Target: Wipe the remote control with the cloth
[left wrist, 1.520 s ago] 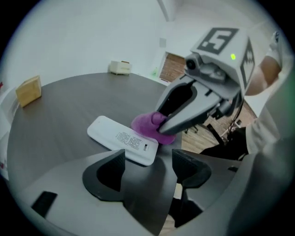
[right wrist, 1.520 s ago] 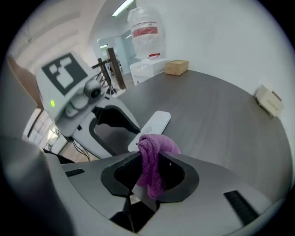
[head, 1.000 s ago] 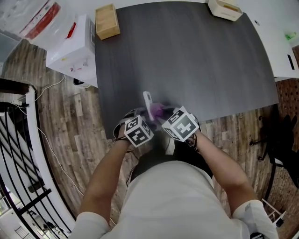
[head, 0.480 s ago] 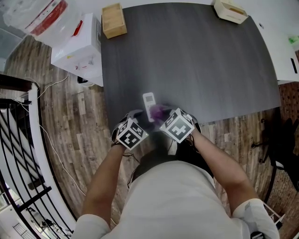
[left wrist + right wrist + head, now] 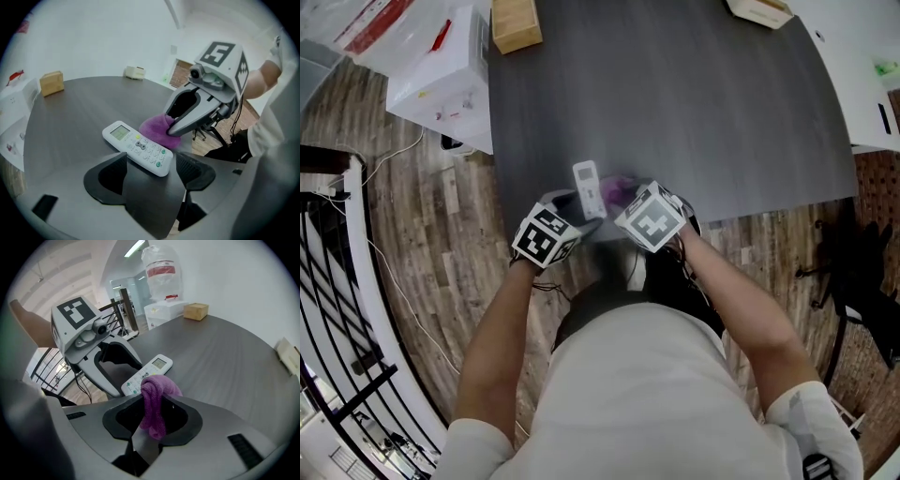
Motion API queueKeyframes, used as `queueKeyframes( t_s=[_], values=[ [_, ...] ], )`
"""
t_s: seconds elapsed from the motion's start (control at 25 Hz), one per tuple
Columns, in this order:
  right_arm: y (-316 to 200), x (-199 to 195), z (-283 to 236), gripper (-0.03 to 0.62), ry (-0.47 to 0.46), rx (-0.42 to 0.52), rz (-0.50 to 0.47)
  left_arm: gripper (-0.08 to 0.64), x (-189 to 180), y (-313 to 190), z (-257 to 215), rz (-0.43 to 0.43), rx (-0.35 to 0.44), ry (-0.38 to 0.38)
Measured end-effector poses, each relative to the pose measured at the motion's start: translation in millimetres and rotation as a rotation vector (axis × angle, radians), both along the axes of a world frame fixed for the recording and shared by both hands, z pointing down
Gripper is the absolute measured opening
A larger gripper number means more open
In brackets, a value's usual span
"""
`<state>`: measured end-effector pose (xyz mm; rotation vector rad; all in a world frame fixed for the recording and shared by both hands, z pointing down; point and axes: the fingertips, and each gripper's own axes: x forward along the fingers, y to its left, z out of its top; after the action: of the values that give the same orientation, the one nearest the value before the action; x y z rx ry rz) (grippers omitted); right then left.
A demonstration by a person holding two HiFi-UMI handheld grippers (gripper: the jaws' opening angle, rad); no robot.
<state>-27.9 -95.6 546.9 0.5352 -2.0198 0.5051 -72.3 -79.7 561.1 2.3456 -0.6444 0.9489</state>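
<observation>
Remote (image 5: 136, 145): white, slim, face up, flat on the dark grey table (image 5: 703, 112). It has a small LCD at the far end, then rows of white buttons with a few green and one yellow. In the head view it sits centre frame near the table's lower edge, just above the two marker cubes.

Cloth (image 5: 161, 383): purple, bunched into a wad, pressed against the remote's button end and long edge.

Right gripper (image 5: 156, 401): jaws closed on the cloth, with a fold hanging down between them. In the left gripper view its finger lies on top of the wad, right of centre.

Left gripper (image 5: 152, 164): jaws wide apart. The remote's near end lies diagonally between them with a thin gap on each side, so it doesn't look clamped.
</observation>
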Motion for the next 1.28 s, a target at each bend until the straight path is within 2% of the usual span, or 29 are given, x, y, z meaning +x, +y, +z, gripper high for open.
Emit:
queueKeyframes(
  t_s=[0.12, 0.28, 0.52, 0.68, 0.84, 1.04, 1.2, 1.28],
  values=[
    [1.4, -2.7, -1.4, 0.107, 0.003, 0.015, -0.019, 0.313, 0.6, -1.5, 4.3, 0.003, -0.008, -0.015],
    [-1.3, 3.7, -0.6, 0.107, -0.025, 0.0, 0.019, 0.313, 0.7, -3.7, 4.9, 0.011, -0.005, -0.024],
    [-2.5, 5.0, -2.5, 0.107, -0.026, 0.016, 0.026, 0.313, 1.3, -2.0, 4.5, 0.005, -0.016, -0.014],
    [-23.0, 22.2, -19.5, 0.107, -0.034, 0.066, 0.061, 0.313, -13.4, -1.1, -5.8, -0.067, -0.018, 0.037],
    [-39.0, 64.9, -38.7, 0.107, -0.027, 0.11, 0.125, 0.313, -21.1, 6.6, -29.7, -0.216, -0.033, 0.191],
    [-41.5, 109.7, -70.1, 0.107, -0.062, 0.166, 0.236, 0.311, -23.0, 11.6, -73.8, -0.375, -0.031, 0.432],
    [-35.3, 132.8, -99.3, 0.107, -0.129, 0.215, 0.355, 0.307, -24.1, 20.2, -111.8, -0.434, -0.021, 0.612],
    [-29.1, 143.0, -113.1, 0.107, -0.168, 0.235, 0.424, 0.244, -27.5, 23.9, -129.4, -0.458, -0.008, 0.695]
  ],
)
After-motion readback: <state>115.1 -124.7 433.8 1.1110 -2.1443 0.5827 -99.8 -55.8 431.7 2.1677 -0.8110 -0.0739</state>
